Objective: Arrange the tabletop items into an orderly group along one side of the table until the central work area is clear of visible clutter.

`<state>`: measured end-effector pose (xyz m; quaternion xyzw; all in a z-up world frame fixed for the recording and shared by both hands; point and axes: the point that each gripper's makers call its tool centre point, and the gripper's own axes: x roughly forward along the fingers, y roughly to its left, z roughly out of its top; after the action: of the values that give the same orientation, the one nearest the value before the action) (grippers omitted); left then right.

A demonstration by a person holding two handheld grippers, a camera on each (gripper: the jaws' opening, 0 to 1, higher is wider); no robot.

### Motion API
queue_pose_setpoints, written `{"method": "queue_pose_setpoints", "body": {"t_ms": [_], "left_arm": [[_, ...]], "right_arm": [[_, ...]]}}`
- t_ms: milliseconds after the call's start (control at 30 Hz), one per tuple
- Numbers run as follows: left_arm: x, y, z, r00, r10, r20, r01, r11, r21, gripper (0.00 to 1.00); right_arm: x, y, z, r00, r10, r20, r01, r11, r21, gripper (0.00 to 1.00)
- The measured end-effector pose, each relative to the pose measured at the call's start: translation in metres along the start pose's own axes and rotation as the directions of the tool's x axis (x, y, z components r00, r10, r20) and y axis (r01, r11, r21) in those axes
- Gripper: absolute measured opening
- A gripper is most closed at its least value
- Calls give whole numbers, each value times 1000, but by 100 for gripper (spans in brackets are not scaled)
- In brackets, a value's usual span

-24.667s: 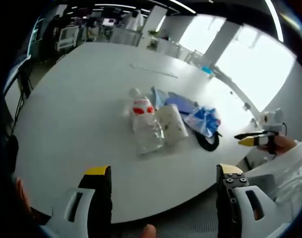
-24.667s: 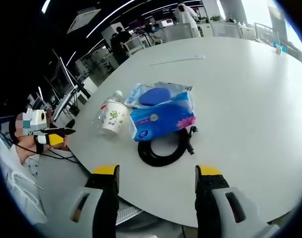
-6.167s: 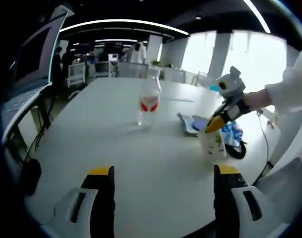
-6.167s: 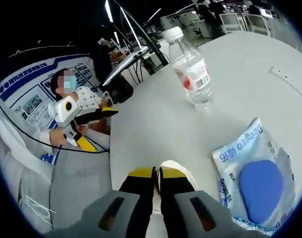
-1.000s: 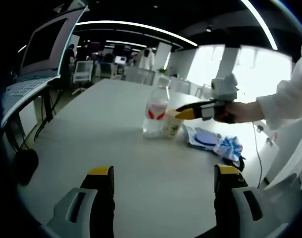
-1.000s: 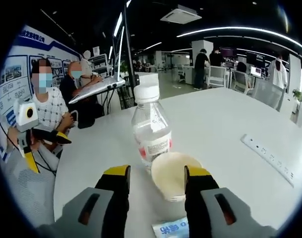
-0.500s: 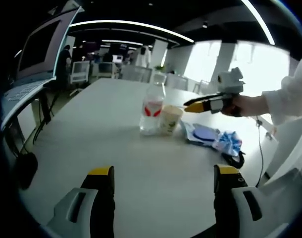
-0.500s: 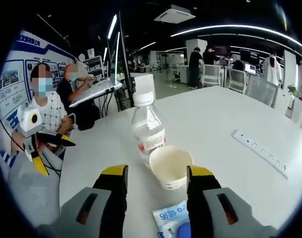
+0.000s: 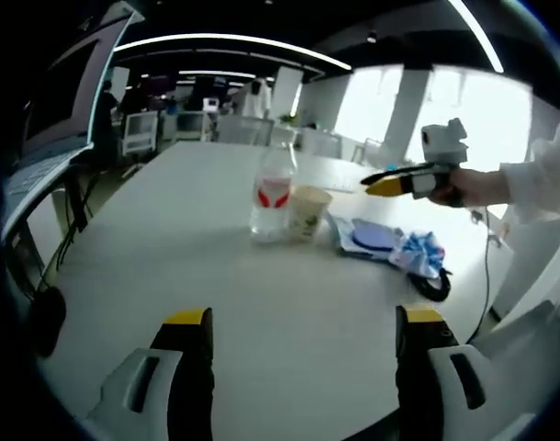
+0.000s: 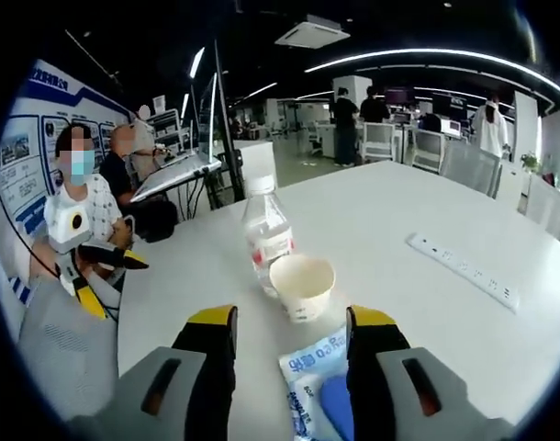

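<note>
1. While the left claw (image 9: pixel 298 326) is held low over the white worktop (image 9: pixel 170 239), its jaws are spread wide and nothing is held between them.
2. A clear water bottle (image 9: pixel 272 191) with a red label is seen upright on the worktop, a paper cup (image 9: pixel 306 210) just beside it.
3. A blue wipes packet (image 9: pixel 367 241), a crumpled blue tissue pack (image 9: pixel 420 254) and a black coiled cable (image 9: pixel 431 283) are grouped near the cup.
4. The right claw (image 10: pixel 289 329) is likewise held open and empty, short of the cup (image 10: pixel 302 286).
5. A white power strip (image 10: pixel 462 268) lies well apart.
</note>
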<state>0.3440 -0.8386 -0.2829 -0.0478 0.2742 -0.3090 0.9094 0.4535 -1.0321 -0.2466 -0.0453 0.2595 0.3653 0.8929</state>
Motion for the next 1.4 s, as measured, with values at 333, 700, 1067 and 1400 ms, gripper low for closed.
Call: {"method": "queue_pose_setpoints", "body": {"t_ms": [333, 700, 1067, 1400], "left_arm": [[-1, -5, -4, 1000, -17, -16, 17, 1000, 15, 78], [-2, -8, -4, 999, -29, -24, 30, 999, 26, 78], [-1, -14, -6, 998, -45, -37, 46, 998, 37, 78], [3, -21, -8, 997, -62, -49, 64, 997, 39, 79]], "right_arm": [[-37, -6, -11, 999, -51, 17, 51, 998, 29, 46], [-77, -17, -32, 993, -119, 13, 118, 990, 70, 48], [-111, -23, -59, 987, -159, -15, 160, 979, 125, 54], [-152, -36, -85, 971, -236, -23, 236, 954, 183, 59]]}}
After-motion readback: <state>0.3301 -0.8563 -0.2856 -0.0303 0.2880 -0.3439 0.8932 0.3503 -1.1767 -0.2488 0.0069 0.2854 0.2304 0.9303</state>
